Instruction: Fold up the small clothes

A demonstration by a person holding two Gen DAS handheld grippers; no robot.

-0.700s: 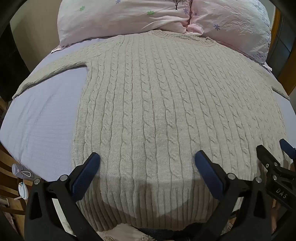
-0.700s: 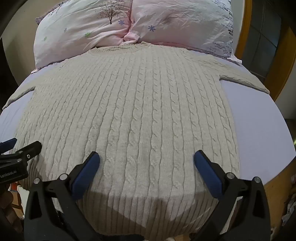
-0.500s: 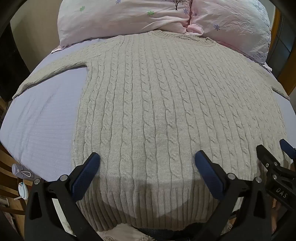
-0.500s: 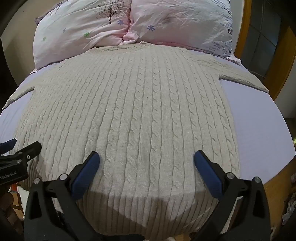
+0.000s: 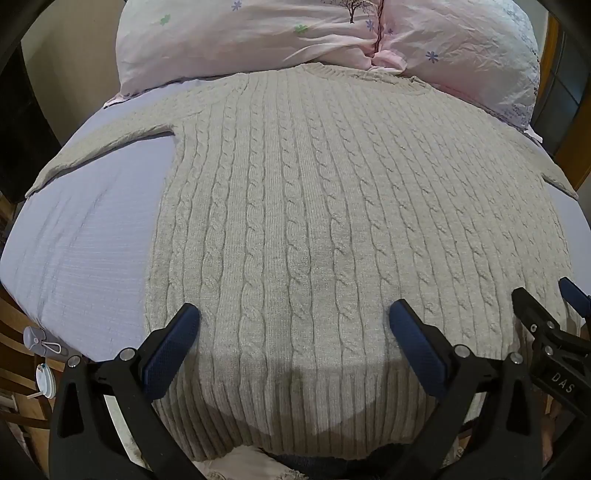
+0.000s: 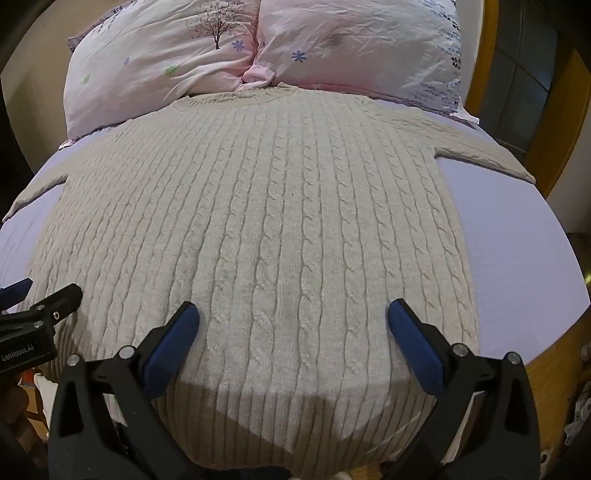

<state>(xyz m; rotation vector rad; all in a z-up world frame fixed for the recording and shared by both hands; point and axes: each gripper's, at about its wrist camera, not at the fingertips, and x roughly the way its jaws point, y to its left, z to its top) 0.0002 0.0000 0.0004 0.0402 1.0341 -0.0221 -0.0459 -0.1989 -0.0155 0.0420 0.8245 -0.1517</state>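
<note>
A beige cable-knit sweater [image 5: 314, 206] lies flat and face up on the bed, collar toward the pillows, sleeves spread out to both sides. It also fills the right wrist view [image 6: 280, 221]. My left gripper [image 5: 293, 321] is open and empty, hovering over the left part of the ribbed hem. My right gripper [image 6: 293, 321] is open and empty over the right part of the hem. The right gripper's black tip shows at the right edge of the left wrist view [image 5: 535, 325]; the left gripper's tip shows at the left edge of the right wrist view [image 6: 55, 306].
The lavender bedsheet [image 5: 81, 251] shows bare on both sides of the sweater [image 6: 517, 243]. Two pink flowered pillows [image 5: 295, 33] lie at the head of the bed. Small items sit on a wooden surface left of the bed [image 5: 40, 343]. A wooden door frame [image 6: 554, 122] stands at the right.
</note>
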